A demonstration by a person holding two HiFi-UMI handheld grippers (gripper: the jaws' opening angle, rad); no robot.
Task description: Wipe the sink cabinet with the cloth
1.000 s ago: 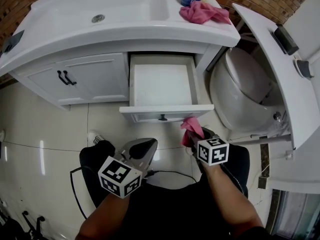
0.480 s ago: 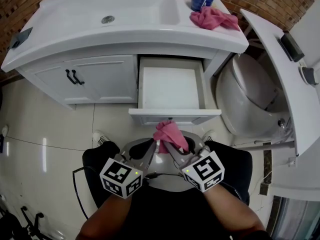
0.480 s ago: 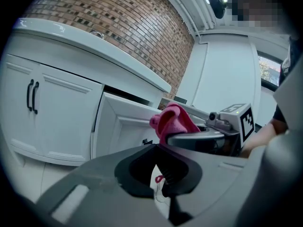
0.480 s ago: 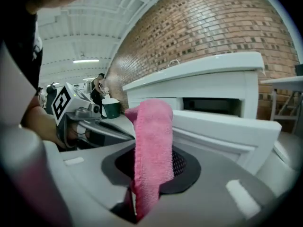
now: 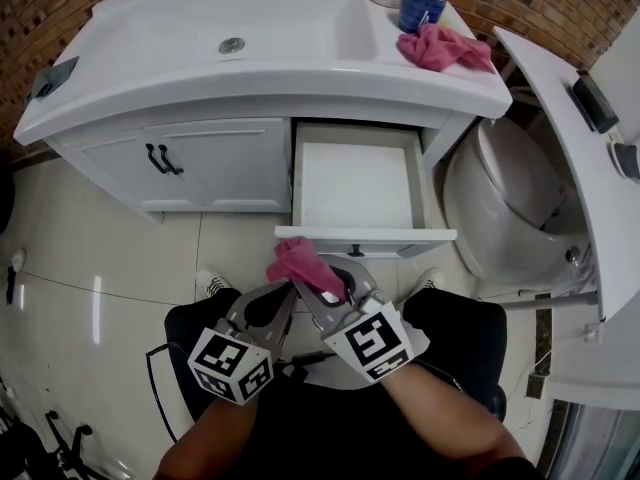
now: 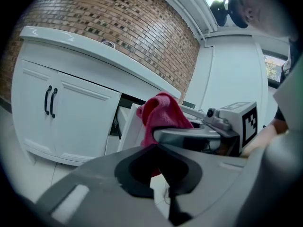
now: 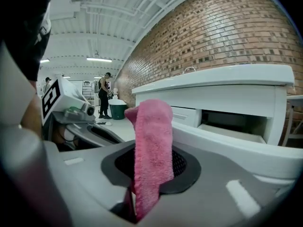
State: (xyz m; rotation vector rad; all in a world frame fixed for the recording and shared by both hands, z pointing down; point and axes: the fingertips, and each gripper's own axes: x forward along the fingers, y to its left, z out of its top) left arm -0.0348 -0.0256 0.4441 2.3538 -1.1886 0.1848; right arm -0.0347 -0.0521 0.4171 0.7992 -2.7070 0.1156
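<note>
1. Cloth (image 5: 303, 262), pink, is pinched in the right gripper (image 5: 322, 286). Its jaws are clamped on the lower end, and a loose wad stands up past the tips.
2. Left gripper (image 5: 278, 300) has its jaws together with nothing between them. Its tips sit just beside the cloth; contact is unclear.
3. Both grippers hang low, in front of the open drawer (image 5: 365, 238) of the sink cabinet (image 5: 215, 158). The cloth is near the drawer front but not on it.
4. Step in hand, judged: bringing the cloth to the cabinet face, with wiping not yet begun.
5. To do it well:
   - Hold the clamp firm and press the free wad flat on the panel, so metal never meets paint.
   - Use overlapping strokes, and go round the drawer knob and the black door handles (image 5: 160, 158) to avoid snagging.
   - The left gripper could brace the drawer so it does not slide under pressure.
6. Second pink cloth (image 5: 440, 46) lies on the countertop by a blue mug (image 5: 420, 6); neither is in use.
7. Writing: no brand or label is legible. Marks on the mug are too small to read. The cubes carry only black-and-white square markers, no text.
</note>
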